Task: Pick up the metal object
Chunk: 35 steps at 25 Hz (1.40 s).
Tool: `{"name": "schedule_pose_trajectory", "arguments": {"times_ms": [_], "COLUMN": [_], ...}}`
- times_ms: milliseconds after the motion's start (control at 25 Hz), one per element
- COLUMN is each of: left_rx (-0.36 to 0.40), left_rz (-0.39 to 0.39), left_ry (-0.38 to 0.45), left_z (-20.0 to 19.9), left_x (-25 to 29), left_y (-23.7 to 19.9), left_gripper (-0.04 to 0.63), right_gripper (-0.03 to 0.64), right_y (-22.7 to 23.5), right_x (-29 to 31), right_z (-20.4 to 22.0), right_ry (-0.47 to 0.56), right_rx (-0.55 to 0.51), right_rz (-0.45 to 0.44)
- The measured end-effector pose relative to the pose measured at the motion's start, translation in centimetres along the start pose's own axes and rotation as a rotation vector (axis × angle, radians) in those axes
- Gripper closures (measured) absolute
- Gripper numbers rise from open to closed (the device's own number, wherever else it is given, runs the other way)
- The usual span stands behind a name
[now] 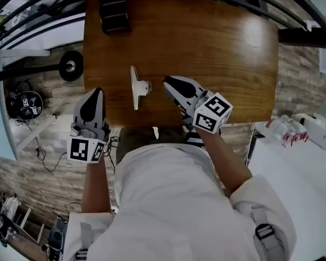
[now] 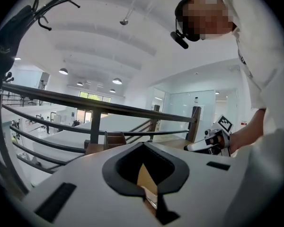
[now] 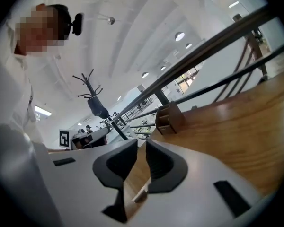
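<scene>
1. metal object (image 1: 136,87): pale flat bar w/ a small knob on its right side, lying on the wooden table (image 1: 217,42), left of centre in the head view, near the table's lower edge.
2. right gripper (image 1: 166,81): over the table just right of the metal object, tip pointing at the knob, close but not touching.
3. right gripper view: jaws of the right gripper (image 3: 142,143) stand a narrow slit apart. only table wood shows thru the gap, nothing btwn the pads.
4. left gripper (image 1: 96,91): lower left of the head view, at the table's left corner, well apart from the metal object.
5. left gripper view: jaws of the left gripper (image 2: 142,145) are together, tips meeting, gripping nothing.
6. dark wooden holder (image 1: 114,10): at the table's upper-left corner in the head view, far from both grippers. it also shows in the right gripper view (image 3: 168,117).
</scene>
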<state>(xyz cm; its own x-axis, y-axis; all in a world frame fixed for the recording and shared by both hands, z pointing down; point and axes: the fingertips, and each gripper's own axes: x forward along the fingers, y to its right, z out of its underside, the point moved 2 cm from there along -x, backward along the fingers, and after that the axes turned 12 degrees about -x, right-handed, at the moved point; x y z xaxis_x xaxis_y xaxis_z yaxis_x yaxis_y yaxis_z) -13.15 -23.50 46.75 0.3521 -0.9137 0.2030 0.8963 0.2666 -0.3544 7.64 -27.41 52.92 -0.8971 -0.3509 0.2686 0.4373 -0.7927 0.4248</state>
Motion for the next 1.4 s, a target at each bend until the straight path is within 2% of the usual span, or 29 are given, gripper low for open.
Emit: {"name": "schedule_pose_trajectory", "arguments": {"times_ms": [120,240,320,440,640,720,840,880,1040,1400], "left_rx": [-0.020,-0.037,-0.002,0.085,0.053,0.057,0.177,0.189,0.168,0.159], "left_rz": [0.032,0.057,0.088,0.149,0.170,0.184,0.274,0.289,0.284,0.248], "left_ry": [-0.020,-0.041,-0.075,-0.170,-0.243,-0.222,-0.066,-0.048,-0.046,-0.054], "left_z": [1.2,2.6,3.8,5.9,7.9,8.2,6.4,6.4,7.2,7.9], "left_x": [0.4,0.6,0.6,0.5,0.9,1.2,2.1,2.1,1.8,1.1], "left_y": [-1.7,-2.8,-3.0,-3.0,-3.0,-2.7,-1.6,-1.5,-1.8,-2.4], "left_gripper": [0.584,0.584,0.584,0.584,0.584,0.584,0.584,0.584,0.584,0.584], "right_gripper": [0.517,0.506,0.500,0.486,0.467,0.466,0.467,0.468,0.475,0.552], "right_y": [0.2,0.6,0.7,0.4,0.5,1.0,1.5,1.6,1.3,1.1], "right_x": [1.8,3.2,3.8,5.2,6.6,6.8,7.0,7.2,7.8,8.5], "right_z": [1.7,3.6,5.2,7.5,10.7,11.6,12.5,12.7,13.0,13.6], "right_ry": [-0.070,-0.139,-0.196,-0.273,-0.376,-0.406,-0.440,-0.447,-0.474,-0.524], "right_rx": [0.098,0.178,0.237,0.332,0.422,0.461,0.515,0.532,0.564,0.580], "right_rz": [0.003,0.018,0.017,0.009,0.032,0.048,0.055,0.051,0.013,-0.024]}}
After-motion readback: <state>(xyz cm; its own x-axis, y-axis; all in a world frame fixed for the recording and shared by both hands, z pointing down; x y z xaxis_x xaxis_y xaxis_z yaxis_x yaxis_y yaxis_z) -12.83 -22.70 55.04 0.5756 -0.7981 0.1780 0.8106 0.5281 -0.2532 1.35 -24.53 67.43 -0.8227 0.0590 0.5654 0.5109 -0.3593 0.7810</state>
